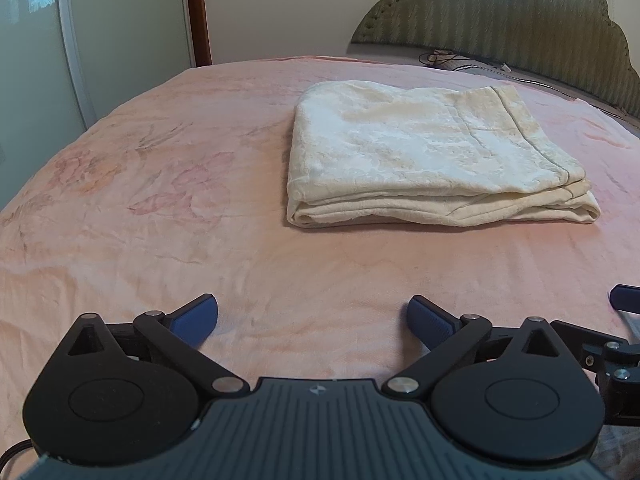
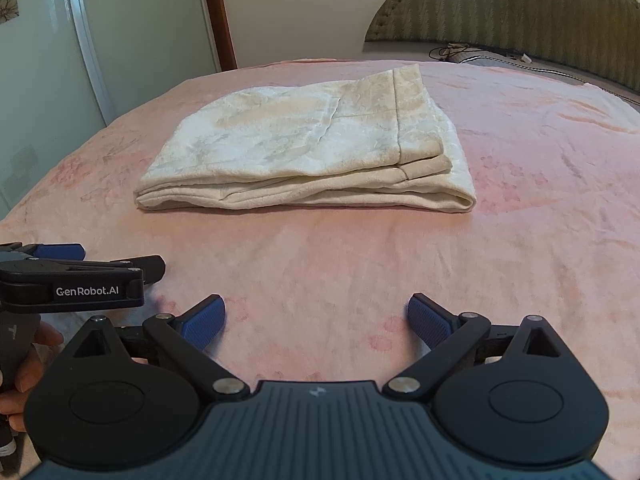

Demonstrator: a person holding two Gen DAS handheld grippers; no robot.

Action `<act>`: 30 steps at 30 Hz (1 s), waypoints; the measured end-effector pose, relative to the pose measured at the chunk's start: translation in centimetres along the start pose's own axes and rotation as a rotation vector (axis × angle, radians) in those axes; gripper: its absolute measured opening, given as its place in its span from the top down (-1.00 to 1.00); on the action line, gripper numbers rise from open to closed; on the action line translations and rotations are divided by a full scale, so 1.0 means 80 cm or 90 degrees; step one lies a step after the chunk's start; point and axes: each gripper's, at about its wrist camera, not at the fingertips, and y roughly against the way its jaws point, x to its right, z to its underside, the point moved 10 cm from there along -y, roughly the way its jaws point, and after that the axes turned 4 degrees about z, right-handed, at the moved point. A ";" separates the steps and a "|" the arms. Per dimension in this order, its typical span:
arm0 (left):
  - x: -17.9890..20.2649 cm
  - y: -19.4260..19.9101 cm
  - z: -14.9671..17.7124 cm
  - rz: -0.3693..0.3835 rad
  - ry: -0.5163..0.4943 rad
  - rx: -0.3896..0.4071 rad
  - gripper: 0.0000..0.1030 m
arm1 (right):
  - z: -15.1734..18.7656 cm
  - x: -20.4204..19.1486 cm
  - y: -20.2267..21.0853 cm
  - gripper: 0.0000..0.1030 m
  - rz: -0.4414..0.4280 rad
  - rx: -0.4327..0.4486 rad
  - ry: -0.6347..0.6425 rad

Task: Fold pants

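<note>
Cream-coloured pants [image 1: 424,156] lie folded into a flat rectangular stack on the pink bedspread [image 1: 160,200], ahead and to the right in the left wrist view. In the right wrist view the same pants [image 2: 308,152] sit straight ahead, slightly left. My left gripper [image 1: 312,320] hovers over bare bedspread short of the stack, its blue pads wide apart and nothing between them. My right gripper [image 2: 316,320] is likewise open and empty, well back from the pants. The left gripper's body [image 2: 72,280] shows at the left edge of the right wrist view, held by a hand [image 2: 28,360].
A green padded headboard [image 1: 500,28] stands at the far right, with cables [image 1: 444,58] lying at its foot. A glass-panelled wardrobe door [image 2: 48,80] and a wooden door frame [image 2: 220,12] stand beyond the bed's far left edge.
</note>
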 end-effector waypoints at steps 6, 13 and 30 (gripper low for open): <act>-0.001 0.002 0.001 0.002 -0.001 0.005 -1.00 | 0.000 0.001 0.001 -0.93 0.003 0.009 0.004; -0.001 0.003 0.002 -0.001 0.000 0.018 -1.00 | 0.004 0.005 -0.005 -0.99 0.014 0.016 0.018; -0.002 0.004 0.003 -0.003 0.002 0.026 -1.00 | 0.007 0.001 -0.008 -1.00 0.031 0.016 0.035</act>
